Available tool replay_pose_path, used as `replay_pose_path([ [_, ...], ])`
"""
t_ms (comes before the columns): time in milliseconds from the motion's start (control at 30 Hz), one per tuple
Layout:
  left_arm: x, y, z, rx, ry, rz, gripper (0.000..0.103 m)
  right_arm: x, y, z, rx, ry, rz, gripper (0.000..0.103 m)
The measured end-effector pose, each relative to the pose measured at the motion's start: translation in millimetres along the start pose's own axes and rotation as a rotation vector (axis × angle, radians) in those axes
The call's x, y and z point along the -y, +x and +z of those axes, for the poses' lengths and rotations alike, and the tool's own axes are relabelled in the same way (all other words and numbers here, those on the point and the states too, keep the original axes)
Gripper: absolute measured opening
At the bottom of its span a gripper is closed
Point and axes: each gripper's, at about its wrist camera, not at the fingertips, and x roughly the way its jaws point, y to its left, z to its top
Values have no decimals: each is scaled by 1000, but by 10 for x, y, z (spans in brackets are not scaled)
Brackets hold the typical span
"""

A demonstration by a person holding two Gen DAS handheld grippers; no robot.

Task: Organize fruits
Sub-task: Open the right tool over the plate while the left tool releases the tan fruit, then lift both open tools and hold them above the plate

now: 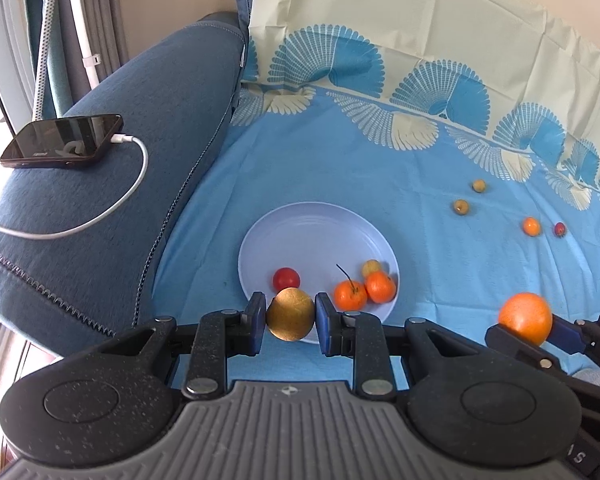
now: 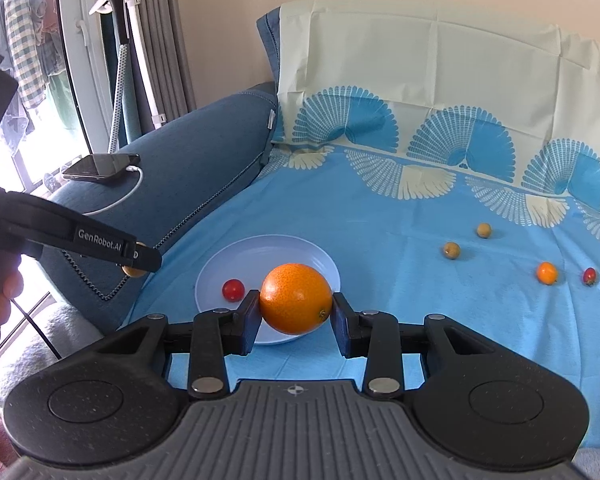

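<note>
Two tools each grip one fruit. Left tool [image 1: 291, 316] is closed on a golden-brown fruit [image 1: 290, 314], clamped between its blue pads at the near rim of the pale plate [image 1: 300, 224]. Right tool [image 2: 296, 312] is closed on a large orange [image 2: 296, 304], held between its fingers above the near edge of the same plate. Inside the plate lie a cherry tomato [image 1: 286, 279], two small oranges [image 1: 364, 292] touching each other, and a small yellow fruit [image 1: 371, 267] just behind them. Four small fruits [image 1: 500, 210] lie well apart on the blue cloth [image 1: 420, 168] to the right. A phone [image 1: 62, 141] rests on the sofa arm [image 1: 148, 120].
</note>
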Motion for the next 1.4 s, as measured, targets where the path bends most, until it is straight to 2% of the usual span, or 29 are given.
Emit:
replay_pose_path([
  [533, 71, 1089, 501, -95, 10, 26, 29, 82, 1180, 173, -121, -13, 24, 39],
  [933, 63, 1798, 650, -148, 57, 85, 29, 40, 1895, 191, -198, -65, 19, 39],
  [967, 65, 1827, 652, -146, 67, 89, 33, 36, 1927, 191, -201, -72, 20, 39],
  [1000, 70, 1853, 658, -148, 77, 95, 49, 27, 1963, 195, -204, -80, 20, 39],
  [1033, 69, 1854, 664, -143, 81, 97, 60, 15, 1991, 198, -208, -90, 22, 40],
  [1067, 57, 1825, 672, -126, 76, 97, 87, 9, 2014, 207, -208, -99, 27, 40],
  [1100, 47, 1780, 674, -106, 69, 101, 103, 4, 2020, 220, -202, -104, 32, 47],
  [1133, 35, 1713, 673, -79, 62, 106, 103, 4, 2022, 238, -195, -108, 35, 55],
  [1167, 37, 1650, 671, -62, 64, 108, 103, -2, 1996, 259, -182, -111, 35, 69],
  [1200, 36, 1591, 663, -58, 76, 109, 103, -7, 1951, 273, -167, -110, 31, 79],
  [1400, -11, 1177, 446, -79, 71, 152, 103, -11, 1589, 295, -182, -72, 11, 93],
])
